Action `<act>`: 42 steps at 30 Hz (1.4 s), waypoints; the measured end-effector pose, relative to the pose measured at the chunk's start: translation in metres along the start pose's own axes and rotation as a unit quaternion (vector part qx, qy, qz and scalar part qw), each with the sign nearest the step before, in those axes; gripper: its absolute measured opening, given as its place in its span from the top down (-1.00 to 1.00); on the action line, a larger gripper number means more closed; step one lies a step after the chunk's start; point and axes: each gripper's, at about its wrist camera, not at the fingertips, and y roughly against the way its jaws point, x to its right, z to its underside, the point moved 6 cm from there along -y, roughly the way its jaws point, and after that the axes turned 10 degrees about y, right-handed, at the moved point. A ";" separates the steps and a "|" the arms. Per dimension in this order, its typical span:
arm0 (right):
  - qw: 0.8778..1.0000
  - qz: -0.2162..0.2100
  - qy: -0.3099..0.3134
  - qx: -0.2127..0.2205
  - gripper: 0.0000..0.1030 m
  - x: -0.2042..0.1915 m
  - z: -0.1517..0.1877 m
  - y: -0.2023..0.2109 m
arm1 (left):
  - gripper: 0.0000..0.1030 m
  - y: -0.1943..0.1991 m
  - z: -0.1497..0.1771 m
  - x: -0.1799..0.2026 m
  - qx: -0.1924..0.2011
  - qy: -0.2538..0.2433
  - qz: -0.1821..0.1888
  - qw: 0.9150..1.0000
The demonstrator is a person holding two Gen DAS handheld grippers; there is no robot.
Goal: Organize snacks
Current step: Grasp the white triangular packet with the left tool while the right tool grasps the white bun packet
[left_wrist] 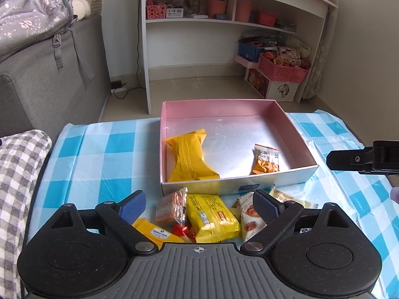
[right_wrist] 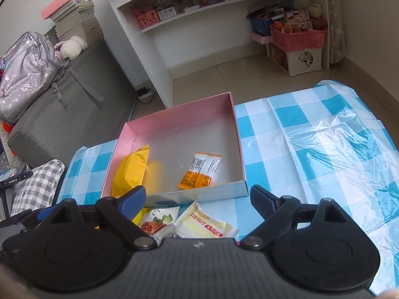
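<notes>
1. Left wrist view: your left gripper [left_wrist: 198, 205] is spread wide and holds nothing, hovering over the loose pile just in front of the box [left_wrist: 286, 174]. Between its fingers lie the yellow bar pack [left_wrist: 212, 218], the orange wafer pack [left_wrist: 172, 208] and a red candy [left_wrist: 185, 231]. The big yellow pack [left_wrist: 188, 157] and small orange pack [left_wrist: 265, 159] are already inside the box. Looks like you're mid-task: 2 in, several left on the checked cloth [left_wrist: 99, 159].
2. Right wrist view: your right gripper [right_wrist: 198, 199] is also spread, empty, above the nut pack [right_wrist: 155, 223] and pale yellow pack [right_wrist: 203, 225], near the box front wall.
3. Next, prob.: drop onto one pack only, pinch across its width, lift over the wall. Packs overlap, so watch for grabbing 2.
</notes>
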 end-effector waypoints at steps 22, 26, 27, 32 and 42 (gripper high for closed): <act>0.998 0.012 0.038 -0.039 -0.96 -0.012 0.076 0.018 | -0.97 0.052 0.087 -0.028 -0.010 -0.019 0.011 1.000; 0.997 0.010 0.039 -0.065 -0.96 -0.015 0.087 0.010 | -0.97 0.048 0.101 -0.029 -0.025 -0.032 0.025 0.999; 0.997 0.011 0.040 -0.070 -0.96 -0.016 0.089 0.008 | -0.97 0.047 0.104 -0.027 -0.028 -0.038 0.030 0.998; 0.994 0.006 0.043 -0.102 -0.93 -0.024 0.098 -0.003 | -0.96 0.039 0.116 -0.013 -0.049 -0.063 0.068 0.994; 0.989 -0.030 0.080 -0.123 -0.52 -0.041 0.099 -0.020 | -0.81 0.021 0.118 0.006 -0.071 -0.028 0.122 0.990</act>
